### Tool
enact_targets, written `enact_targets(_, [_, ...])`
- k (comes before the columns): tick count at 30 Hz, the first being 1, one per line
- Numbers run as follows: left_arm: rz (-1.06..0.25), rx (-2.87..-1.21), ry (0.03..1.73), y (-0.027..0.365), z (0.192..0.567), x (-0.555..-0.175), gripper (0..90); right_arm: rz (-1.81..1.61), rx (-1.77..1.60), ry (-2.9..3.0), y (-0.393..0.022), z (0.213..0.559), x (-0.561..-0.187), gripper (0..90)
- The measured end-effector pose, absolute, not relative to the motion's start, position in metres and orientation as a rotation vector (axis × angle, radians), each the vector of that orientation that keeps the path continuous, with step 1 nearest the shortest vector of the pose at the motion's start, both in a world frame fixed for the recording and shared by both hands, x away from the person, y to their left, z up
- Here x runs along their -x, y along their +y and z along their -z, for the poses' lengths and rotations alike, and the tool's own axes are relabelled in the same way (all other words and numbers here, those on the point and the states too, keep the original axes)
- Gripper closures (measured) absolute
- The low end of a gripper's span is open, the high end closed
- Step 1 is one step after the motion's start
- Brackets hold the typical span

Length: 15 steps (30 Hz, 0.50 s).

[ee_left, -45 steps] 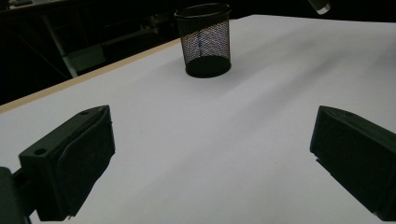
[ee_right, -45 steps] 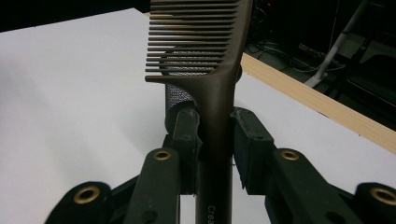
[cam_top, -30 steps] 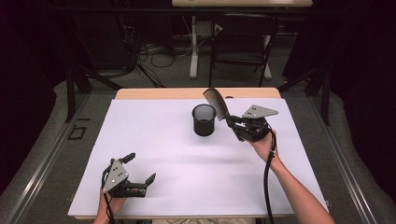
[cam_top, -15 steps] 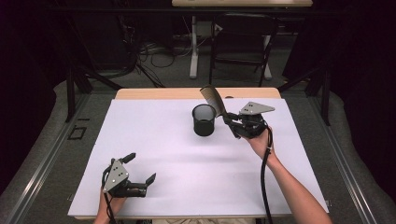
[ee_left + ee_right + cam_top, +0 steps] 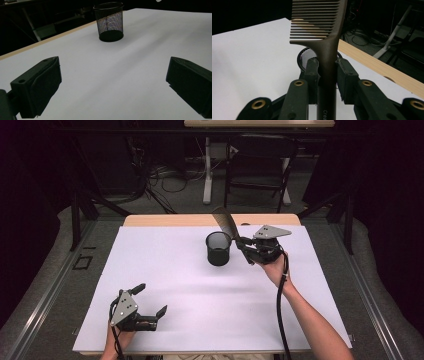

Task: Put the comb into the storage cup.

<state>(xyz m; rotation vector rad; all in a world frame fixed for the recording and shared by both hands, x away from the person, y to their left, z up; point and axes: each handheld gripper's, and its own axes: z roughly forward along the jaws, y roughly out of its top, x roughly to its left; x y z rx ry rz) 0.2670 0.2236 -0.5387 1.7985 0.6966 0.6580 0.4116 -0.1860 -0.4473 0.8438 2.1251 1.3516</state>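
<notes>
A black mesh cup [image 5: 218,248] stands upright on the white table cover, toward the back middle; it also appears in the left gripper view [image 5: 109,21]. My right gripper [image 5: 243,246] is shut on the handle of a dark brown comb [image 5: 225,223], whose toothed end rises above the cup's right rim. In the right gripper view the comb [image 5: 325,37] stands up between the jaws, with the cup's rim [image 5: 302,55] just behind it. My left gripper [image 5: 151,299] rests near the front left corner, open and with nothing in it; its pads [image 5: 45,82] stand wide apart.
The white cover [image 5: 200,310] spans most of the table, with a wooden edge [image 5: 175,220] at the back. A cable [image 5: 280,310] trails from the right gripper along the forearm. Behind the table are a chair [image 5: 260,170], table legs and floor cables.
The right gripper has carried the comb leftward, from right of the cup to just over its right rim. The left gripper has not moved.
</notes>
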Motion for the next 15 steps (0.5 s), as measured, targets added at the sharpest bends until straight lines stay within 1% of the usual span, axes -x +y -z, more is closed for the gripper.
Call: enact_targets(15, [-0.660,-1.795,0.699,0.2239,0.5386,-0.2670,0.2,-1.366,-0.837,2.116,-0.1788,0.4369,-0.4208,72.8])
